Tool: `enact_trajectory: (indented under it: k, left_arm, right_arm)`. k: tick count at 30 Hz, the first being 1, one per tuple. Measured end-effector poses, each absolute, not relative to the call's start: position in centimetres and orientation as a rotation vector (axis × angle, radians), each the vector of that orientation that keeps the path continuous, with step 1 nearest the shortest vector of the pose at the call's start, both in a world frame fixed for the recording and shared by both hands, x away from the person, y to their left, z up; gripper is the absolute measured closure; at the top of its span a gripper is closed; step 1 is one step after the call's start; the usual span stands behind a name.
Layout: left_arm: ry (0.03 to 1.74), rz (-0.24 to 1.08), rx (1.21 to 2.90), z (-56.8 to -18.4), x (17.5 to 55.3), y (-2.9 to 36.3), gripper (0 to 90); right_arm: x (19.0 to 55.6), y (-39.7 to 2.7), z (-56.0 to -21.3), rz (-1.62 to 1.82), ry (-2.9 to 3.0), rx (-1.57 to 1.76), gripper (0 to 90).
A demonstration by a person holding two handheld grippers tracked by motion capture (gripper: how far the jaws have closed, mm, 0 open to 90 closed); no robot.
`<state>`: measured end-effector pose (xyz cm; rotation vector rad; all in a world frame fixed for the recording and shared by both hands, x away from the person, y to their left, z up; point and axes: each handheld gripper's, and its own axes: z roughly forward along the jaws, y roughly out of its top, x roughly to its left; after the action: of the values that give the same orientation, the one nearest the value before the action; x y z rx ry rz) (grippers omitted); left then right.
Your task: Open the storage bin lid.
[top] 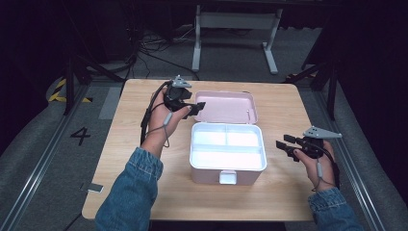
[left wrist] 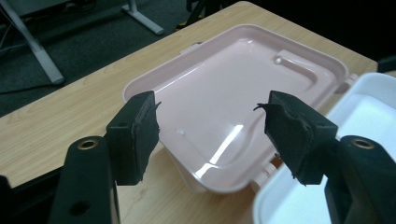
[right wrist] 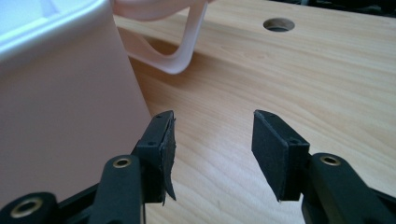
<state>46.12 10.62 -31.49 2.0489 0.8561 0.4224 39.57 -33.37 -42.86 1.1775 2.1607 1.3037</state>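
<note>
Box (top: 226,166) sits open mid-table, pink, with a white divided tray (top: 227,144) inside; lid (top: 231,107) lies flat behind it on the wooden table (top: 284,192); front latch faces the person; left gripper (top: 196,107) hovers at the lid's left edge, jaws spread apart, gripping nothing; in the left gripper view the lid (left wrist: 224,112) lies beyond and between the pads; right gripper (top: 284,144) is just right of the box, jaws released, empty; in the right gripper view the box wall (right wrist: 60,102) stands close beside one pad, and a table hole (right wrist: 279,24) shows beyond.
</note>
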Motion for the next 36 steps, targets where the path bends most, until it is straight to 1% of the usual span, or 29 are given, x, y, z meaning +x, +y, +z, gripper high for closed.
enact_trajectory:
  k: [7, 12, 17, 19, 22, 28, 35, 36]
  left_arm:
    - [0.773, 0.42, 2.087, -30.1, 42.1, 11.8, 34.6]
    - [0.784, 0.434, 2.081, -30.1, 40.1, 13.6, 34.2]
    - [0.817, 0.444, 2.112, -30.6, 38.4, 15.8, 32.9]
    - [0.828, 0.45, 2.112, -30.8, 38.1, 16.3, 33.0]
    - [0.833, 0.454, 2.127, -31.3, 37.3, 17.4, 35.8]
    - [0.88, 0.456, 2.132, -32.5, 36.5, 19.0, 35.7]
    - [0.914, 0.415, 2.134, -33.9, 36.4, 20.7, 34.5]
    - [0.922, 0.393, 2.132, -34.2, 36.5, 20.9, 34.1]
  right_arm:
    - [40.1, -32.7, -41.4, 1.285, 2.19, 1.121, 47.7]
    - [39.8, -32.5, -41.0, 1.26, 2.214, 1.087, 47.5]
    - [39.5, -32.7, -40.5, 1.286, 2.227, 1.096, 47.0]
    - [39.5, -32.7, -40.4, 1.287, 2.233, 1.096, 47.0]
    - [39.4, -32.8, -40.2, 1.287, 2.24, 1.085, 47.0]
    - [39.2, -33.1, -40.2, 1.273, 2.251, 1.089, 47.0]
    - [38.9, -33.7, -40.0, 1.268, 2.248, 1.098, 46.8]
    - [38.9, -33.7, -40.0, 1.267, 2.247, 1.099, 46.8]
